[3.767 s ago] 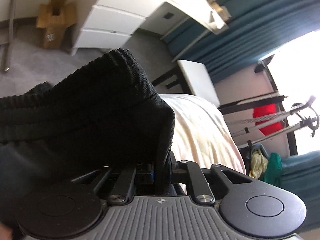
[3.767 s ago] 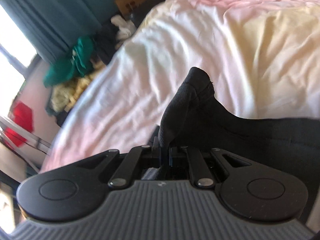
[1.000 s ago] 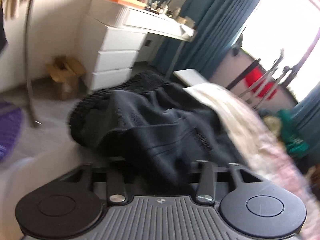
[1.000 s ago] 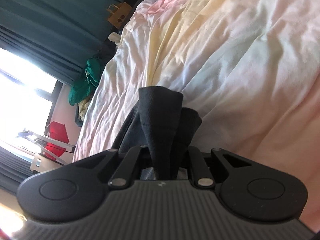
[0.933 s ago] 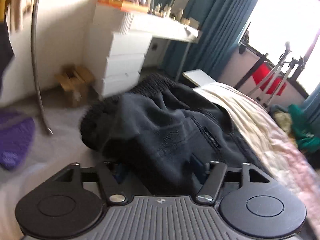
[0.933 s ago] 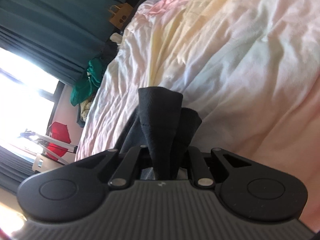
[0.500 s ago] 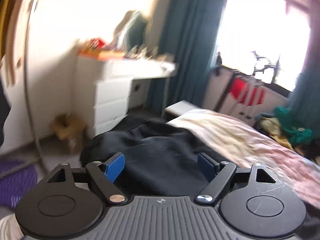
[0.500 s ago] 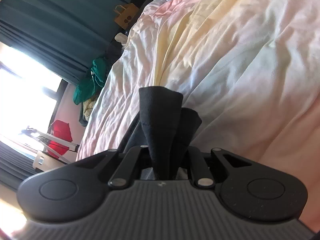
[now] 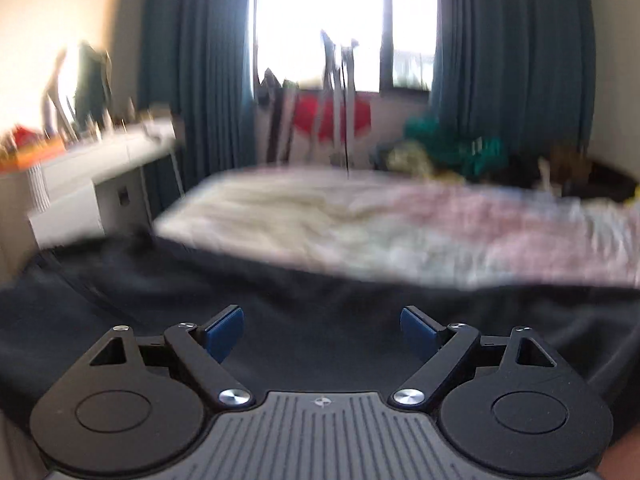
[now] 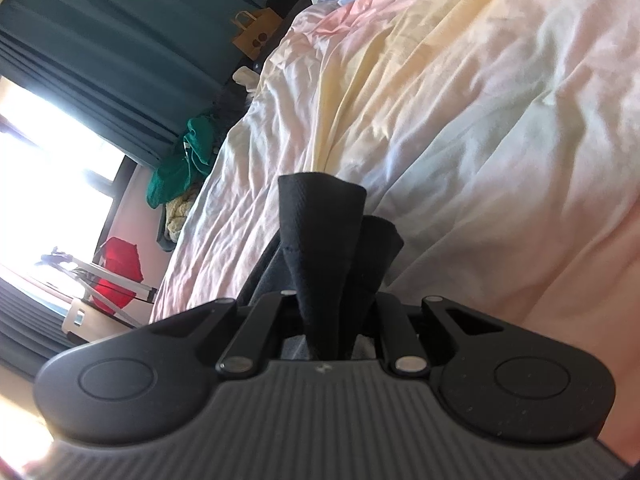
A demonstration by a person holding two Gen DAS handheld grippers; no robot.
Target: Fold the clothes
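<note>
On the bed's wrinkled pastel sheet (image 10: pixel 460 128), right tool (image 10: pixel 332 316) pinches a bunched fold of black knit garment (image 10: pixel 320 232), jaws pressed together. Left tool (image 9: pixel 322 330) spread wide, blue pads (image 9: pixel 222 332) clear of the garment (image 9: pixel 280 300) spread flat below; sheet beyond bare to the far edge.

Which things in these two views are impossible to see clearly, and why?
- Left view: desk clutter, motion blur.
- Left view: garment type, blurred and cut by the edges.
- Right view: right tool pads, hidden by the garment.
- Right view: paper bag print, too small.
</note>
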